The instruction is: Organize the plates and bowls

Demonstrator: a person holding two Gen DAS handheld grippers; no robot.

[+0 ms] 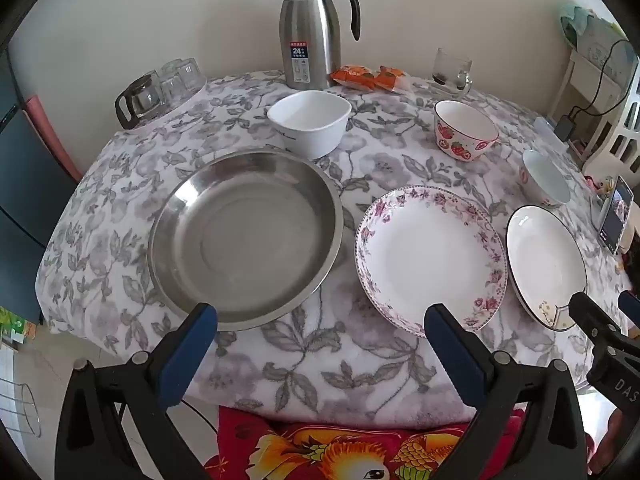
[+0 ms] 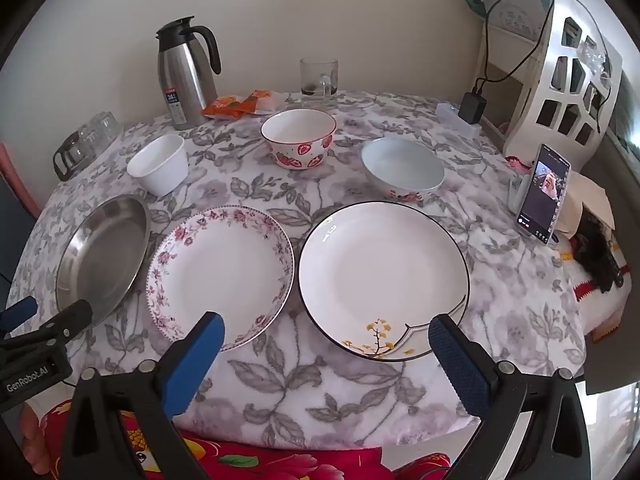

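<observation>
A steel plate (image 1: 244, 236) (image 2: 100, 256), a pink-flowered plate (image 1: 430, 256) (image 2: 222, 272) and a black-rimmed white plate (image 1: 544, 260) (image 2: 382, 276) lie in a row near the table's front. Behind them stand a plain white bowl (image 1: 310, 120) (image 2: 160, 164), a strawberry bowl (image 1: 464, 130) (image 2: 298, 140) and a pale blue bowl (image 1: 546, 178) (image 2: 402, 170). My left gripper (image 1: 320, 320) is open and empty, above the front edge between the steel and flowered plates. My right gripper (image 2: 326, 328) is open and empty, at the near rim of the black-rimmed plate.
At the back stand a steel thermos jug (image 1: 310, 32), orange snack packets (image 1: 368, 78), a glass mug (image 1: 450, 70) and a glass teapot with cups (image 1: 156, 92). A phone on a stand (image 2: 542, 196) and a white shelf (image 2: 560, 68) are at the right.
</observation>
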